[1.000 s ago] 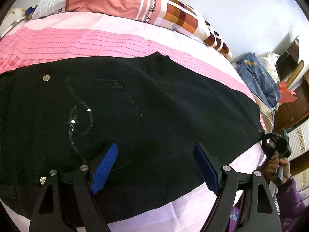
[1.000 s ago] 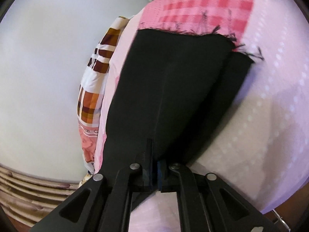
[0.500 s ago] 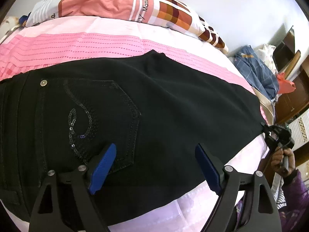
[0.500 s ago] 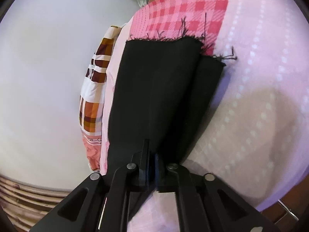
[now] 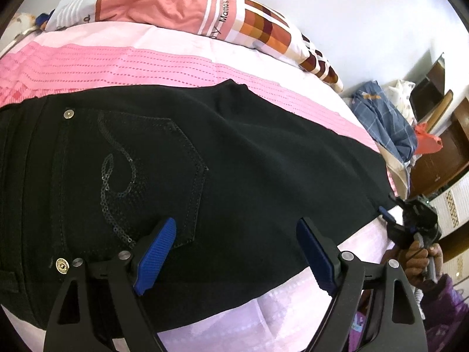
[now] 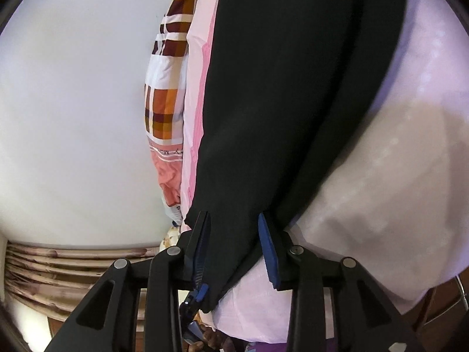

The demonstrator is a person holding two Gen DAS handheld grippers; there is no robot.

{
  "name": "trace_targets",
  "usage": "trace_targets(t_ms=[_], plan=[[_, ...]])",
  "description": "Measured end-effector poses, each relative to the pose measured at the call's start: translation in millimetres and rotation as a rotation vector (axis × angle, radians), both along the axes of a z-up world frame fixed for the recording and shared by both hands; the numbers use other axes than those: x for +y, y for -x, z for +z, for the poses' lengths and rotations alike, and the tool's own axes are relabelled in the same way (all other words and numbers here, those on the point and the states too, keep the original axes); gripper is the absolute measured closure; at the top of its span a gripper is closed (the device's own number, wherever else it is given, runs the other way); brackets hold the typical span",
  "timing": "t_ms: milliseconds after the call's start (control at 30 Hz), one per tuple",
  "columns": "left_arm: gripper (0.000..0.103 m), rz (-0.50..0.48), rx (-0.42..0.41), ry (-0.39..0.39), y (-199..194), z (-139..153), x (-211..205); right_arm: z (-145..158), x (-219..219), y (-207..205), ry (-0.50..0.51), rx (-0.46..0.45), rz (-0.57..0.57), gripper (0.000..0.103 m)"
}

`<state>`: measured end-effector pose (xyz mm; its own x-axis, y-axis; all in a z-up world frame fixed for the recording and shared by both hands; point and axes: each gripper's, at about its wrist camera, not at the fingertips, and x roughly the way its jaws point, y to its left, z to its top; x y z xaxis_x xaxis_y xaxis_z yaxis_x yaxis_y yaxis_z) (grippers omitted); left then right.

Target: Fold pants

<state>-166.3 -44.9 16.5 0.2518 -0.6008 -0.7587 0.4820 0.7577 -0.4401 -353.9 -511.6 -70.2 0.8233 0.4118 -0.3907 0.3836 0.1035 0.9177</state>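
Observation:
Black pants (image 5: 234, 152) lie flat on the pink bedsheet (image 5: 117, 64), the sequinned back pocket (image 5: 132, 164) facing up. My left gripper (image 5: 234, 249) hovers open over the seat, below the pocket, with nothing between its blue pads (image 5: 155, 249). At the far right a hand (image 5: 422, 261) holds my right gripper (image 5: 387, 209) at the leg end. In the right wrist view, the right gripper (image 6: 234, 240) has its jaws opening; the black pant leg (image 6: 293, 88) runs between them and the pads do not press on it.
A patchwork quilt (image 5: 205, 14) lies along the bed's far side by the white wall. A heap of clothes (image 5: 387, 123) and dark wooden furniture (image 5: 439, 158) stand beyond the right end. Bare sheet (image 5: 263, 316) borders the pants on the near side.
The right gripper's jaws, shut on the leg end before, have parted, and it has moved in along the leg so the frayed hem has left its view. The left gripper has kept still.

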Motion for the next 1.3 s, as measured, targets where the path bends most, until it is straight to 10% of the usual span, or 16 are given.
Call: trace_targets(t_ms=[533, 633, 933, 1300], plan=[[0.017, 0.002, -0.001, 0.012, -0.8, -2.3, -1.0, -0.8, 13.6, -11.2, 0.051, 0.02, -0.044, 0.071], [0.017, 0.003, -0.011, 0.007, 0.3, -2.7, -1.7, 1.4, 30.3, -27.0, 0.118, 0.036, 0.018, 0.097], [0.016, -0.027, -0.039, -0.024, 1.1, -2.7, -6.7, -15.5, 36.1, -7.3, 0.065, 0.059, -0.002, 0.101], [0.012, -0.038, -0.029, -0.017, 1.1, -3.8, -7.1, -13.8, -39.5, 53.2, 0.059, 0.025, -0.262, 0.082]])
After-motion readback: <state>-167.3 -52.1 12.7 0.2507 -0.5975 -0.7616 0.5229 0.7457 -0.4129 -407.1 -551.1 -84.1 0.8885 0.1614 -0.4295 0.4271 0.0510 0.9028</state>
